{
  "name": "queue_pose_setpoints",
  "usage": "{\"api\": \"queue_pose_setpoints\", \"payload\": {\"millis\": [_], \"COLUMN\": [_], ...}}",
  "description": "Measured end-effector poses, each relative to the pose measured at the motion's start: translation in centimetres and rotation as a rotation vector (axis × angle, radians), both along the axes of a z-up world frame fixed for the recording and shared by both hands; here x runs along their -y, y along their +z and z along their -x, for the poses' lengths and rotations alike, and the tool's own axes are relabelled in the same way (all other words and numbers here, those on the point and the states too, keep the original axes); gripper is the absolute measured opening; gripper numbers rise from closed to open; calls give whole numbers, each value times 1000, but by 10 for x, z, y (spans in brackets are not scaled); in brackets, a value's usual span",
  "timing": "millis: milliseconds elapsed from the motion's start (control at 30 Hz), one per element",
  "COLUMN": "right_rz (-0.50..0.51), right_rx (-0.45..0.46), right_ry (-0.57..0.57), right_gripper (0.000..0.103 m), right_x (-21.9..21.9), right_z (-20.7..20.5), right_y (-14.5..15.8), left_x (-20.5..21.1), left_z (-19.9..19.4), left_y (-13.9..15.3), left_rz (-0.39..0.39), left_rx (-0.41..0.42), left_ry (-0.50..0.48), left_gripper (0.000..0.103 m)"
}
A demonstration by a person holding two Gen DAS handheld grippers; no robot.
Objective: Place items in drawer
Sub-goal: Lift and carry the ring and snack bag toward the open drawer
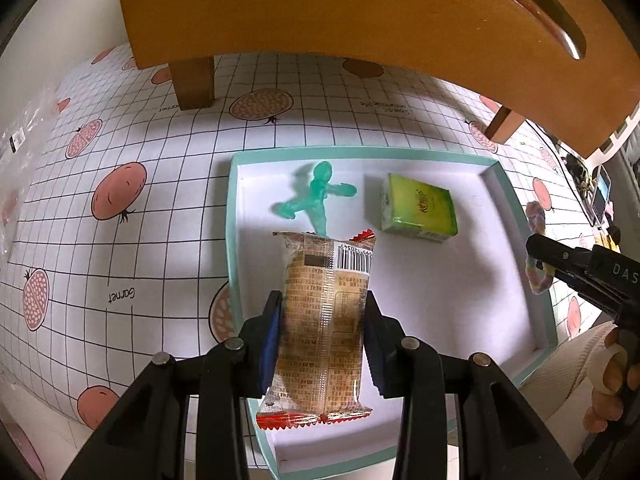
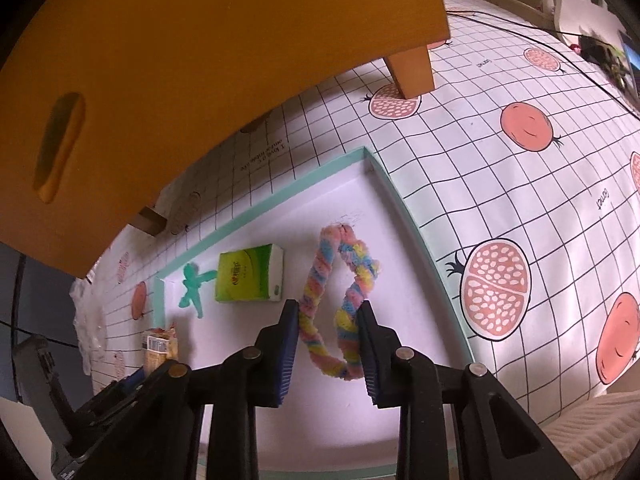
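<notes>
One brown printed snack packet, red-crimped at both ends, is pinched by the left gripper above the white drawer. Ahead lie one green figure and one green box. One pastel twisted loop is clamped by the right gripper.

snack packet: glossy crinkled plastic film | twisted loop: fuzzy chenille | figure: translucent rubbery green | drawer: smooth matt card | cabinet: smooth wood
</notes>
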State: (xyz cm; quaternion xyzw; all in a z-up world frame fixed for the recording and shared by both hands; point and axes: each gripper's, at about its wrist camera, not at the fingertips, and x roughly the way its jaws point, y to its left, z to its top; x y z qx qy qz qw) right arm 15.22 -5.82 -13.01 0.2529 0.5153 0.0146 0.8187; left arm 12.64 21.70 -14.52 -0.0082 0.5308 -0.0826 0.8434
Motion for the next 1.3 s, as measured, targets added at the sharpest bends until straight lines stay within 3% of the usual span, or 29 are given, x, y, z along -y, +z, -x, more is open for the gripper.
{"api": "queue_pose_setpoints", "payload": {"millis": [200,400,600,867,1300], "right_rz": [-31,-17,24,70,136], "right_rx": [29,79,222,402,543], "right_ry": [5,33,75,93,131], "right_gripper": [29,29,29,29,29], "right_x": [2,-4,-14,-25,-41], "right_z": [6,11,21,29,-7], "right_y": [6,30,92,180,266], "left_x": [0,1,7,17,13], "left_z": [1,5,18,29,-18], "left_y": [8,44,117,199,268], "left_rz": [22,89,172,212,174], "left_rx": [14,86,255,463,622], "left_ry": [-6,-18,-75,-139,-123], "left_gripper": [39,39,39,39,39]}}
